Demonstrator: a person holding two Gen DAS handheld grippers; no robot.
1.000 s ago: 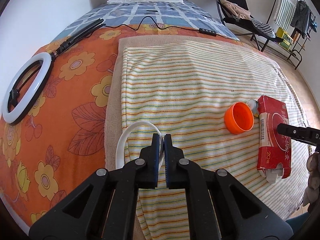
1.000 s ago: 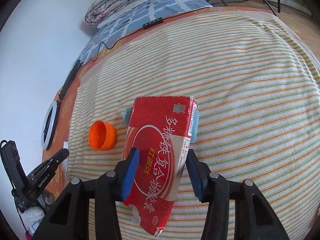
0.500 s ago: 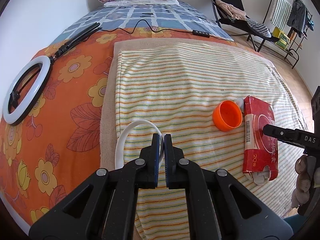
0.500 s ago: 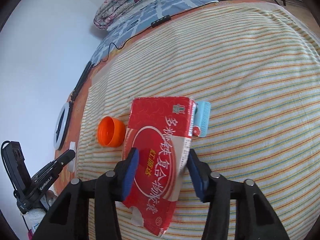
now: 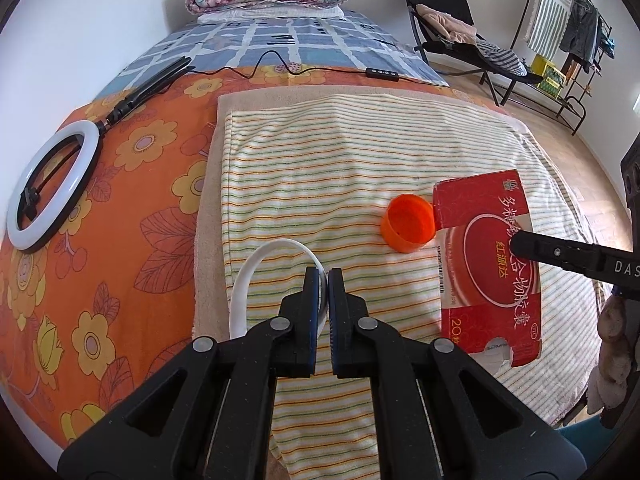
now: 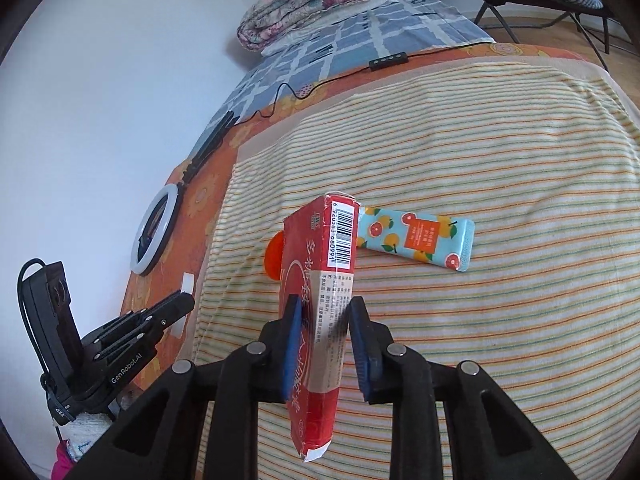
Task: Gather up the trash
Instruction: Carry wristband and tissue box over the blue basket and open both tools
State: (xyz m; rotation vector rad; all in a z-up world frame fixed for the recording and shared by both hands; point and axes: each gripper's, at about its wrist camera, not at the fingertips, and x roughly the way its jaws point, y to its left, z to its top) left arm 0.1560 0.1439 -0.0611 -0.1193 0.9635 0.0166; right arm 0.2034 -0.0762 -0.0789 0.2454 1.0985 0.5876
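**Box pinched on edge, slip risk**

Right gripper (image 6: 324, 334) has just been closing, now clamping the red box (image 6: 320, 280) above the striped towel (image 6: 500, 320). Thin card may buckle, twist free. Left gripper (image 5: 325, 292) closed on the white ring (image 5: 256, 264).

The orange cap (image 6: 274, 258) is mostly hidden behind the red box (image 6: 320, 300), and 1 end of the fruit-printed tube (image 6: 420, 240) is covered by that box too. The box's small side print is too fine to be read.
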